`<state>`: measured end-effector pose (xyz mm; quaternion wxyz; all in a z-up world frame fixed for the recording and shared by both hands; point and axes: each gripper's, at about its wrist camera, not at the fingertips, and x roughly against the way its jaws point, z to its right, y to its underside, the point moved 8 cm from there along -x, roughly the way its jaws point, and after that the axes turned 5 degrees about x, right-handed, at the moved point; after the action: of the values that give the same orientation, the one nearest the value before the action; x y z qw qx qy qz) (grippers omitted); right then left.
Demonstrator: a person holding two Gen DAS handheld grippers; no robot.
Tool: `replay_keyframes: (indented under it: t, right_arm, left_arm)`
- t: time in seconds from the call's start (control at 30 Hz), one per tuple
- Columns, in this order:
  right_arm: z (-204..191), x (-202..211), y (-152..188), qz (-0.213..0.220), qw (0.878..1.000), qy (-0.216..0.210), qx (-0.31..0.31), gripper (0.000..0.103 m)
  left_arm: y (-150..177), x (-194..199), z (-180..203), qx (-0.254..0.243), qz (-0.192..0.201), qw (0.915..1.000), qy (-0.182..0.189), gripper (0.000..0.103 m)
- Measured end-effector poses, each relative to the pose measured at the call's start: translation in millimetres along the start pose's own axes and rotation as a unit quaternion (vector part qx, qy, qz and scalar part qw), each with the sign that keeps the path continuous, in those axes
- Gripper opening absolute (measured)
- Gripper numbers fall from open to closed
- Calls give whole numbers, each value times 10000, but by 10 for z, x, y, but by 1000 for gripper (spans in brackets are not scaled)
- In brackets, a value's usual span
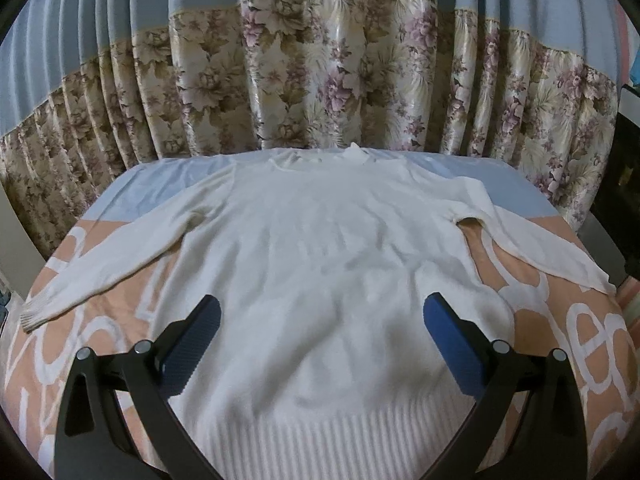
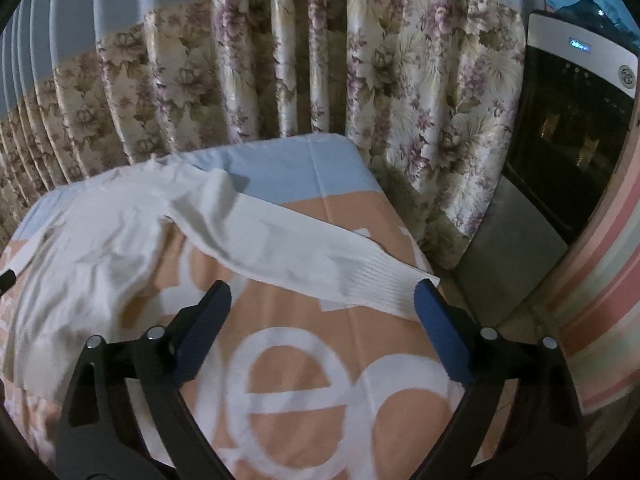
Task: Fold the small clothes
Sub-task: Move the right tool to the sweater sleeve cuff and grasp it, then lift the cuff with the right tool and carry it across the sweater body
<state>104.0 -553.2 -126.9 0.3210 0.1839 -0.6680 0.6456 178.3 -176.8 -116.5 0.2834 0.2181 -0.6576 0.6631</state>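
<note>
A white long-sleeved sweater [image 1: 320,240] lies flat on the table, collar at the far edge, ribbed hem nearest me, both sleeves spread out. My left gripper [image 1: 322,312] is open and empty, above the sweater's lower body. My right gripper [image 2: 322,300] is open and empty, above the tablecloth just before the right sleeve [image 2: 304,248]; its right fingertip is close to the ribbed cuff [image 2: 392,284]. The sweater body shows at the left of the right wrist view [image 2: 100,248].
The table wears a peach and blue cloth [image 2: 320,380] with large white letters. Flowered curtains [image 1: 320,80] hang right behind it. A dark appliance with a white top [image 2: 572,132] stands at the right, beyond the table edge.
</note>
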Motion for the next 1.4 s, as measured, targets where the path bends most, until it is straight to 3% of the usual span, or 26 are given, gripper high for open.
replay_keyframes:
  t: [0.23, 0.33, 0.63, 0.77, 0.97, 1.03, 1.17, 1.4]
  right_arm:
    - [295, -522, 163, -530, 9986, -50, -71, 68]
    - [465, -622, 234, -660, 9973, -5, -323, 64]
    - [761, -767, 385, -844, 9925, 341, -817, 63]
    - [840, -855, 482, -1008, 9885, 306, -1083, 60]
    - [772, -901, 448, -1027, 9880, 197, -1133, 39]
    - [761, -901, 416, -1010, 9883, 242, -1115, 25]
    - [696, -759, 242, -731, 9923, 344, -936, 18]
    - [306, -608, -183, -393, 9969, 20, -684, 15]
  left_arm:
    - [57, -267, 284, -119, -162, 9998, -41, 102]
    - [58, -304, 355, -155, -155, 9998, -8, 102]
    - [66, -390, 373, -180, -187, 9996, -70, 102]
    - [69, -389, 352, -179, -172, 9997, -89, 102]
    - [67, -381, 335, -172, -174, 9997, -93, 102]
    - [64, -374, 333, -179, -170, 9997, -94, 102]
    - [47, -331, 324, -234, -89, 9996, -124, 102]
    - [-67, -340, 194, -229, -13, 9996, -161, 102]
